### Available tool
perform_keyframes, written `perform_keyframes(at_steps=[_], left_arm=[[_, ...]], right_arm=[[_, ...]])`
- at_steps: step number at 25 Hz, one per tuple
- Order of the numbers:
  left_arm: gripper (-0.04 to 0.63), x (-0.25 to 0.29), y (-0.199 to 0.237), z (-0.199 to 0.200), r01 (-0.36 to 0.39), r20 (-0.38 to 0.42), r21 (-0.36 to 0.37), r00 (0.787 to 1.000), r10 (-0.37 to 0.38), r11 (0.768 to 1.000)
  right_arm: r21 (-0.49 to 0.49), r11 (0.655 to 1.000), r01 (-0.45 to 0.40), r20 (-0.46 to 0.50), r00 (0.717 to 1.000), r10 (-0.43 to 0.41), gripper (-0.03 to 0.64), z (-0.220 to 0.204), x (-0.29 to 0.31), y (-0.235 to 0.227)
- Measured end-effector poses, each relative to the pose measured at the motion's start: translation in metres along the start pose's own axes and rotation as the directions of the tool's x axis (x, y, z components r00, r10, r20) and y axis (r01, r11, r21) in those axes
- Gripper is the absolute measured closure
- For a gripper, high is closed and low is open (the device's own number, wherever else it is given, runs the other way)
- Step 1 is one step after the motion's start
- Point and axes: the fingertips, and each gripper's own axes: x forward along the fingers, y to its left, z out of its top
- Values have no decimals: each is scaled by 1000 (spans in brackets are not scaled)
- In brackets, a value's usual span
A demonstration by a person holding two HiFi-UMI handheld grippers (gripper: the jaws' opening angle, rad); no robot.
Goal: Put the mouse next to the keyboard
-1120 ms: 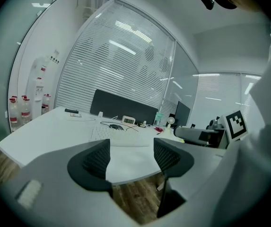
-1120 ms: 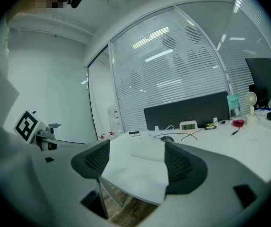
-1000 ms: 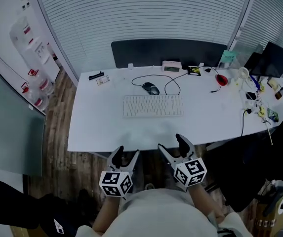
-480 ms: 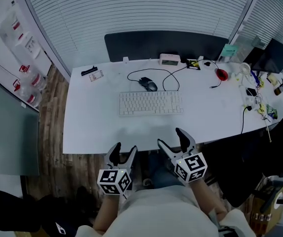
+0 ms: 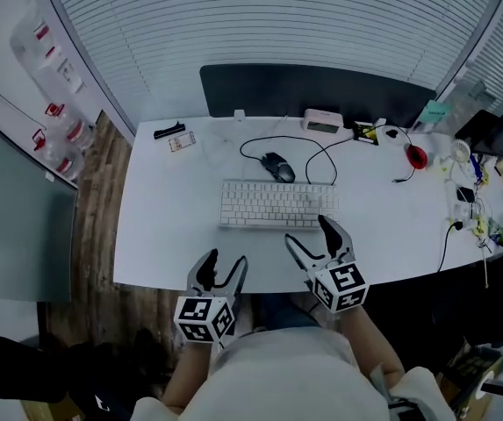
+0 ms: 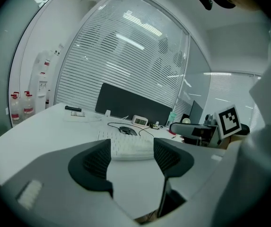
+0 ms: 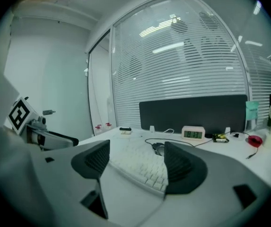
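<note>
A black wired mouse (image 5: 278,167) lies just behind the white keyboard (image 5: 277,205) on the white desk (image 5: 150,235), its cable looping back. My right gripper (image 5: 309,233) is open and empty over the desk's front edge, its tips close to the keyboard's near right corner. My left gripper (image 5: 223,267) is open and empty at the front edge, left of it. In the left gripper view the keyboard (image 6: 131,148) and mouse (image 6: 128,131) lie beyond the open left gripper (image 6: 131,157). Past the open right gripper (image 7: 135,162), the right gripper view shows the keyboard (image 7: 144,168) and mouse (image 7: 160,149).
A small clock (image 5: 323,121) and a dark partition panel (image 5: 312,90) line the desk's back edge. A black item (image 5: 169,132) and a card (image 5: 182,142) lie back left. A red object (image 5: 417,157), a fan (image 5: 460,152) and cables crowd the right end.
The head view has closed in on the desk. Both grippers moved forward from over the floor to the front edge, and the right one now reaches the keyboard's near side. Both stayed open.
</note>
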Motion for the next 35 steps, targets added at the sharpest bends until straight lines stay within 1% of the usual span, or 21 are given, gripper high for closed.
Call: perform_keyframes(at_steps=[6,13,17,22,28,35], left_arm=[[310,35,13,25,-40,4,-9,999,40,999],[311,67,22,35,-73,0,-28,997,73,997],[310,79,25,37,-84,-7,-33,996,84,996],[310,91,31,39,-103,-20,-40,995,102,994],[310,99,36,39,-117,-34,-41,993,116,992],[310,104,44,38,-131,-47,-46,991,129,990]], right_arm=[[-23,999,-37,-48,998,36,270,4,49,-32],[-68,995,-78,-129,989,69,270,-6,108,-64],[-80,992,-100,-189,978,83,270,-15,140,-78],[-91,988,-127,-280,955,97,270,-31,177,-87],[-95,986,-137,-367,926,94,270,-50,214,-96],[-99,981,-165,-495,863,96,270,-74,245,-101]])
